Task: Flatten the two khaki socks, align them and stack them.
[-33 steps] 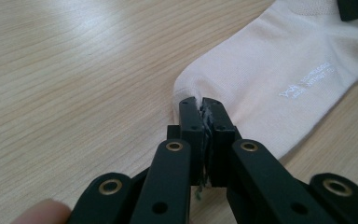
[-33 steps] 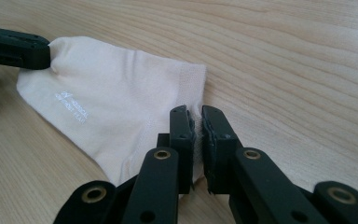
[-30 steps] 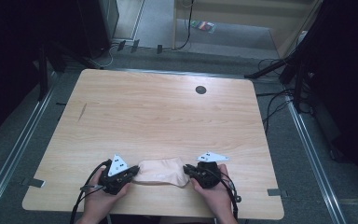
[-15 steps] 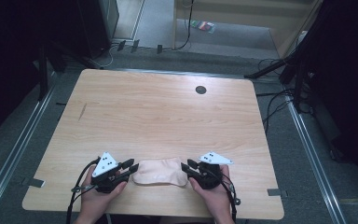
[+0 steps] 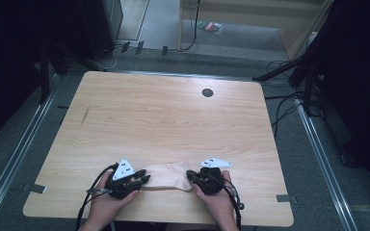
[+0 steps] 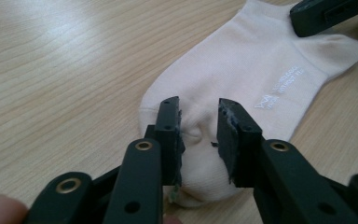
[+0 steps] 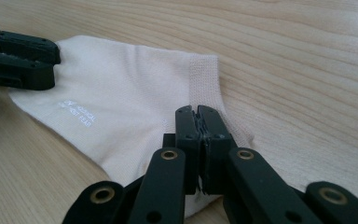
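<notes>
At the near edge of the table (image 5: 173,115), two hands come in from below, each with a black gripper, and a pale sock (image 5: 166,174) lies flat between them. The left gripper (image 6: 198,114) has its jaws parted, and they have just been opening; the toe end of the sock sits in the gap between them, a small pucker of cloth showing there, and the pads stand clear of it on both sides. Beyond those jaws the sock stretches away across the wood, with a line of small white lettering (image 6: 279,91) on its side, up to the other gripper at its far end. The right gripper (image 7: 198,114) is clenched, its jaws having just closed; the two pads meet with the cuff end of the sock pinched between them, right at the ribbed band (image 7: 203,77). Ahead and to the left of these jaws the sock runs on flat to the left gripper. In the high view the left gripper (image 5: 142,179) and the right gripper (image 5: 191,175) sit at opposite ends of the sock, and farther off a small dark round hole (image 5: 207,92) marks the tabletop.
</notes>
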Action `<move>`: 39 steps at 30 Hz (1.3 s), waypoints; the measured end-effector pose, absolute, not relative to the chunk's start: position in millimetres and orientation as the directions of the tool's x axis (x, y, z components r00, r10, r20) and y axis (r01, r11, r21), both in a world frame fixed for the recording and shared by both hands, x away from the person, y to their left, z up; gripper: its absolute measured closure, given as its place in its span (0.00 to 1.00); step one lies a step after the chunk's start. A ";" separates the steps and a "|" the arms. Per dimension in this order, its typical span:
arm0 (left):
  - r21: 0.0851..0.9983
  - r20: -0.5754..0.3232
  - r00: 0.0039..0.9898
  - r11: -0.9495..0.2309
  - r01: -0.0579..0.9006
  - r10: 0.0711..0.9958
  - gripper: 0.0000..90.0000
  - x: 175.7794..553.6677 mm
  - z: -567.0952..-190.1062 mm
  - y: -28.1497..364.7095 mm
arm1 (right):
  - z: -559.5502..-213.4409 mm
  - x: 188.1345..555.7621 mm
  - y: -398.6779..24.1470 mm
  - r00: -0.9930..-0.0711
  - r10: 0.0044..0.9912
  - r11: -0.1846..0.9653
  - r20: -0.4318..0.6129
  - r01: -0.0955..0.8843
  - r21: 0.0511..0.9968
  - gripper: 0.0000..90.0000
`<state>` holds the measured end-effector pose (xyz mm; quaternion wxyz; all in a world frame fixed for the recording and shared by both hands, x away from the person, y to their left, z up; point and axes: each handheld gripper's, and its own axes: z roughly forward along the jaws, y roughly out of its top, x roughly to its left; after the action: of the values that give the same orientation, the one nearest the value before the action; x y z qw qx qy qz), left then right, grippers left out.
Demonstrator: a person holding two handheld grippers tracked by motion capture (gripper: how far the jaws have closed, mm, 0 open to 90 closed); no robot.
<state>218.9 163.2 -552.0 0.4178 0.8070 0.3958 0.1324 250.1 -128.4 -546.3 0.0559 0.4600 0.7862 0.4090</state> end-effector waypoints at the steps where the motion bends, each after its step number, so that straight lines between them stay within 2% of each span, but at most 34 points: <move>1: 0.779 -0.117 0.652 -0.337 0.528 0.749 0.73 218.9 -552.0 163.2 | -546.3 250.1 -128.4 -0.571 0.769 0.242 0.288 0.677 0.694 0.97; 3: 0.790 -0.157 0.668 -0.314 0.527 0.727 0.65 219.7 -552.0 165.5 | -544.4 248.0 -127.7 -0.578 0.757 0.231 0.306 0.674 0.702 0.89; 6: 0.815 -0.204 0.691 -0.270 0.512 0.694 0.62 220.4 -550.2 172.2 | -541.7 247.0 -129.2 -0.591 0.738 0.208 0.325 0.657 0.724 0.82; 8: 0.848 -0.267 0.709 -0.191 0.495 0.653 0.55 222.0 -546.4 181.7 | -537.0 245.5 -132.9 -0.598 0.730 0.156 0.332 0.618 0.771 0.69; 10: 0.864 -0.278 0.711 -0.156 0.479 0.646 0.48 222.1 -544.2 186.6 | -533.7 245.4 -137.1 -0.603 0.736 0.123 0.308 0.567 0.815 0.57; 11: 0.864 -0.278 0.711 -0.156 0.479 0.646 0.44 222.1 -544.2 186.6 | -533.7 245.4 -137.1 -0.603 0.736 0.123 0.308 0.567 0.815 0.57; 12: 0.876 -0.265 0.704 -0.141 0.462 0.659 0.39 221.8 -542.0 190.3 | -530.7 245.2 -140.4 -0.601 0.748 0.114 0.281 0.533 0.838 0.48; 13: 0.876 -0.265 0.704 -0.141 0.462 0.659 0.35 221.8 -542.0 190.3 | -530.7 245.2 -140.4 -0.601 0.748 0.114 0.281 0.533 0.838 0.48; 14: 0.884 -0.251 0.687 -0.128 0.450 0.682 0.30 221.6 -539.8 193.3 | -528.6 246.2 -144.4 -0.603 0.745 0.100 0.285 0.524 0.846 0.38; 16: 0.881 -0.243 0.662 -0.124 0.456 0.709 0.18 222.3 -537.4 195.8 | -527.2 247.8 -148.3 -0.594 0.748 0.087 0.295 0.530 0.844 0.29; 17: 0.881 -0.243 0.662 -0.124 0.456 0.709 0.15 222.3 -537.4 195.8 | -527.2 247.8 -148.3 -0.594 0.748 0.087 0.295 0.530 0.844 0.29; 18: 0.885 -0.225 0.649 -0.125 0.448 0.727 0.15 222.1 -535.1 198.8 | -525.9 248.1 -151.4 -0.580 0.765 0.086 0.281 0.524 0.847 0.20; 19: 0.885 -0.225 0.649 -0.125 0.448 0.727 0.15 222.1 -535.1 198.8 | -525.9 248.1 -151.4 -0.580 0.765 0.086 0.281 0.524 0.847 0.20; 20: 0.888 -0.215 0.640 -0.126 0.443 0.738 0.15 222.6 -533.5 202.3 | -525.1 249.7 -154.2 -0.563 0.780 0.089 0.274 0.533 0.841 0.16; 24: 0.879 -0.199 0.601 -0.130 0.458 0.774 0.11 225.2 -534.1 207.7 | -524.7 250.9 -159.2 -0.542 0.803 0.091 0.249 0.524 0.847 0.15; 39: 0.873 -0.214 0.477 -0.051 0.484 0.852 0.11 234.0 -534.8 262.1 | -523.4 259.6 -196.7 -0.449 0.862 0.038 0.235 0.520 0.853 0.15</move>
<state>234.0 262.1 -534.8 0.4970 0.7011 0.4767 0.1851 259.6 -196.7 -523.4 0.1759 0.4943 0.6988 0.4863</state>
